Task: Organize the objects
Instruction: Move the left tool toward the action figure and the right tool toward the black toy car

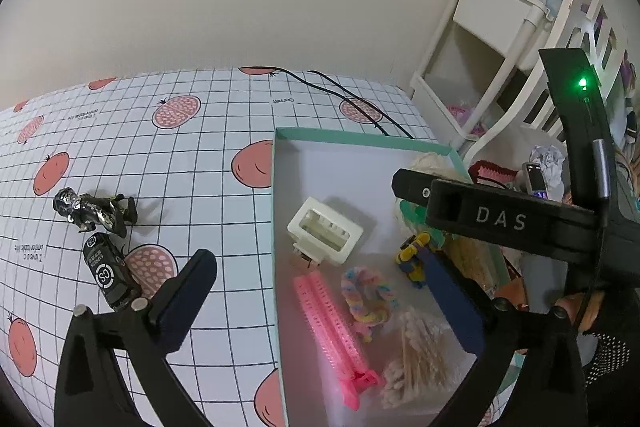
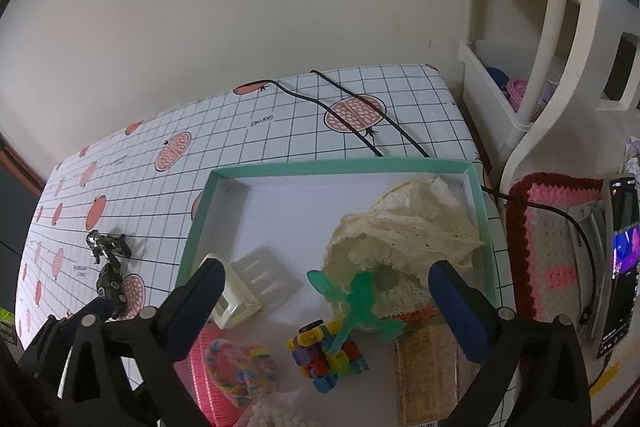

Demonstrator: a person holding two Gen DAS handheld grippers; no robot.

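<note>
Covering the tabletop (image 1: 200, 155): glossy white grid cloth printed with pink fruit; plain beige wall behind, white shelf (image 1: 492, 39) at right. Teal-rimmed tray (image 2: 344, 167) holds cream lace cloth (image 2: 416, 227), ribbed pink comb (image 1: 332, 327), fuzzy scrunchie (image 1: 366, 297), block toy (image 2: 326, 355). Black car (image 1: 110, 275) lies outside on cloth. Left claw (image 1: 324, 303) and right claw (image 2: 326, 303) both spread, nothing pinched.

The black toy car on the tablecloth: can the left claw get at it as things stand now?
Probably yes. The black toy car lies uncovered outside the box, just beyond the open, empty left claw; nothing stands between.
</note>
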